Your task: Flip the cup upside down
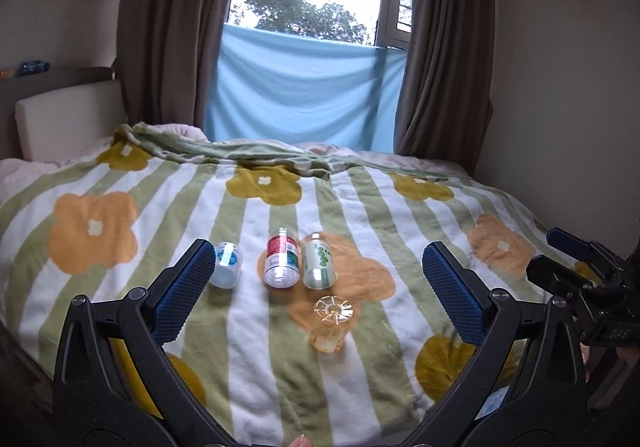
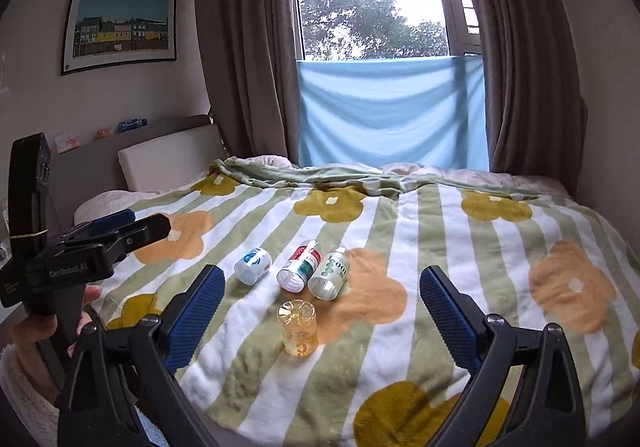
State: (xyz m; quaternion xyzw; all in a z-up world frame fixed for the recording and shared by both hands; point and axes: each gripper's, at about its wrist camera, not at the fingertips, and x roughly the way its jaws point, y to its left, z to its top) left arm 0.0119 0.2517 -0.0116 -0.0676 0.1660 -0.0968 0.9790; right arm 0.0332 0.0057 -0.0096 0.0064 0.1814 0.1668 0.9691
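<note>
Left wrist view: a small amber glass cup (image 1: 330, 323) is seen standing on the bed (image 1: 248, 387), on a striped blanket (image 1: 360, 407) printed with flowers, its ribbed base turned upward so that it appears already inverted. In the right wrist view the cup (image 2: 298, 327) is found between the two blue pads and slightly left of centre, well clear of both. Just beyond it three bottles are laid on their sides: a green-labelled bottle (image 1: 318, 261) nearest, a red-labelled bottle (image 1: 282, 261) touching it on the left, and a white bottle (image 1: 227, 264) set apart further left. The left tongs (image 1: 318, 283) are held wide open above the blanket, nothing being gripped. The right tongs (image 2: 322, 307) are likewise spread open and empty. A blue cloth (image 1: 304, 91) is hung across the lower window between brown curtains (image 1: 176, 27), and a framed picture (image 2: 120, 29) is fixed to the wall.
</note>
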